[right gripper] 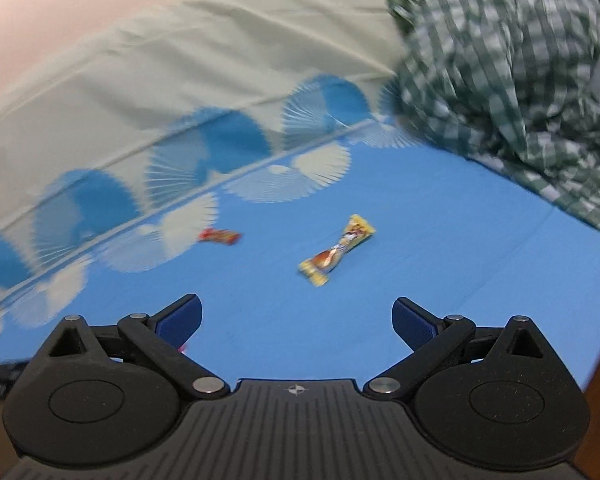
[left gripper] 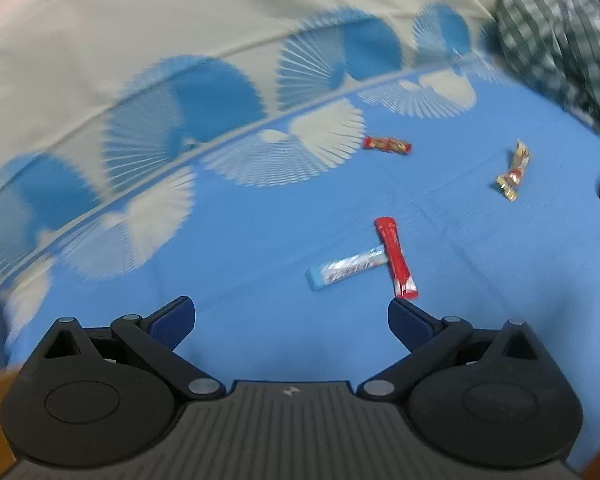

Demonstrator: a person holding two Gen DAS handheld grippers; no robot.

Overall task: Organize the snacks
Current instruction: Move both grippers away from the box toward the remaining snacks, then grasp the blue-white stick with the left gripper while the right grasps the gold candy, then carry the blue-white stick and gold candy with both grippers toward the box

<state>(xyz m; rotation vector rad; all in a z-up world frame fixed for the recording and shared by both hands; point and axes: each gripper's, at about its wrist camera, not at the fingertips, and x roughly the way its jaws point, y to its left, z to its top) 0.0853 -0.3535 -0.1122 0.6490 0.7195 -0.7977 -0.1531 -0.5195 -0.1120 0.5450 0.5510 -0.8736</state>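
1. Left wrist view: left gripper spread wide, gripping nothing, hovering over blue bedsheet.
2. Just ahead: red snack stick lying across one end of silver-blue snack bar.
3. Further off: small red candy bar, yellow twisted wrapper well apart.
4. Right wrist view: right gripper also wide open and empty, yellow wrapper ahead, green checked cloth bunched at far right.
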